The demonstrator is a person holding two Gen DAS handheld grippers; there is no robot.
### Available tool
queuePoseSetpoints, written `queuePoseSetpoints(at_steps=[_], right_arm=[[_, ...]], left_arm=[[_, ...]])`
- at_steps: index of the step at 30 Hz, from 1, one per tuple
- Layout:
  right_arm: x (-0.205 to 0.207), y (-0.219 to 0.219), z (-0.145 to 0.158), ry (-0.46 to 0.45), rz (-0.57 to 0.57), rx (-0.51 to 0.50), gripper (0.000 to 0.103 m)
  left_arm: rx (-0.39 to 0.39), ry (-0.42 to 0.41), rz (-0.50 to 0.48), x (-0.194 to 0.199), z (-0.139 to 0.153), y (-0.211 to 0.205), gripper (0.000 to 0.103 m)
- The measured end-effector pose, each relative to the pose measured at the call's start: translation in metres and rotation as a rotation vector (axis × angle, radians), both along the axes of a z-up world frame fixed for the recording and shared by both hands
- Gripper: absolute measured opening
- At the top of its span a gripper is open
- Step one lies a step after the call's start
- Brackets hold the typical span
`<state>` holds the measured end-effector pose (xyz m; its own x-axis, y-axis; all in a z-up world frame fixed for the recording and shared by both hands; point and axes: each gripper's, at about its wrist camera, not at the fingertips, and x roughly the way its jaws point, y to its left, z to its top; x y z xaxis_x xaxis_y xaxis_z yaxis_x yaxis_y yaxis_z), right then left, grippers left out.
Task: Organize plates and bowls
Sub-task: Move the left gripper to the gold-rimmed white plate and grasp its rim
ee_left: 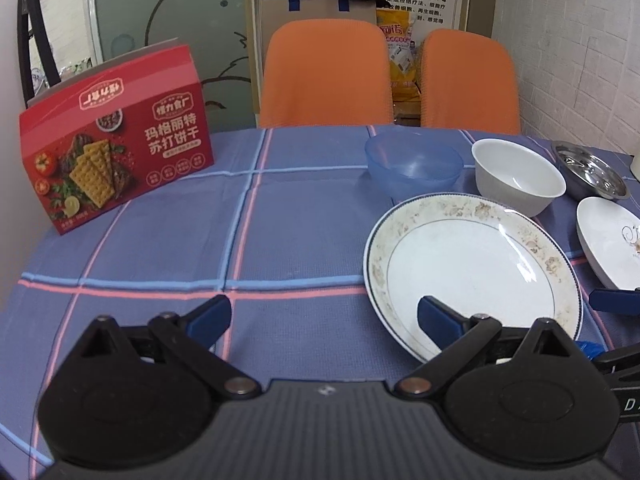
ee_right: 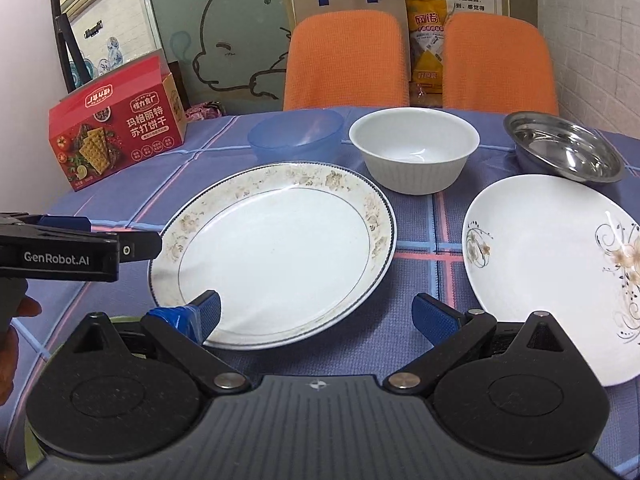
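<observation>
Where left gripper (ee_right: 136, 246) nears rimmed plate (ee_right: 276, 248), label reads "GenRobot.AI".

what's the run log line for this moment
left hand-held gripper: open, empty | right hand-held gripper: open, empty | floral-rim plate: on table, untouched | bowls: unstacked

"GenRobot.AI" on left tongs (ee_right: 140, 246), "苏打饼干" on box (ee_right: 116, 136)

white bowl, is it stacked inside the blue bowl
No, the white bowl stands on the tablecloth beside the blue bowl, not in it.
</observation>
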<state>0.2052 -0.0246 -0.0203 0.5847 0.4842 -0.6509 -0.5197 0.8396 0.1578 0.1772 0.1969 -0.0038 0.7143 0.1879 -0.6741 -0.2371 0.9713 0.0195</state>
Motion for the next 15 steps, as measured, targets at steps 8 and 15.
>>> queuePoseSetpoints(at_steps=[8, 15], right_arm=[[0.031, 0.004, -0.007, 0.046, -0.033, 0.024, 0.090], [0.040, 0.020, -0.010, 0.012, -0.015, -0.019, 0.090]], left_arm=[[0.037, 0.014, -0.022, 0.025, -0.002, 0.003, 0.098], [0.018, 0.041, -0.047, 0.044, -0.010, 0.006, 0.098]])
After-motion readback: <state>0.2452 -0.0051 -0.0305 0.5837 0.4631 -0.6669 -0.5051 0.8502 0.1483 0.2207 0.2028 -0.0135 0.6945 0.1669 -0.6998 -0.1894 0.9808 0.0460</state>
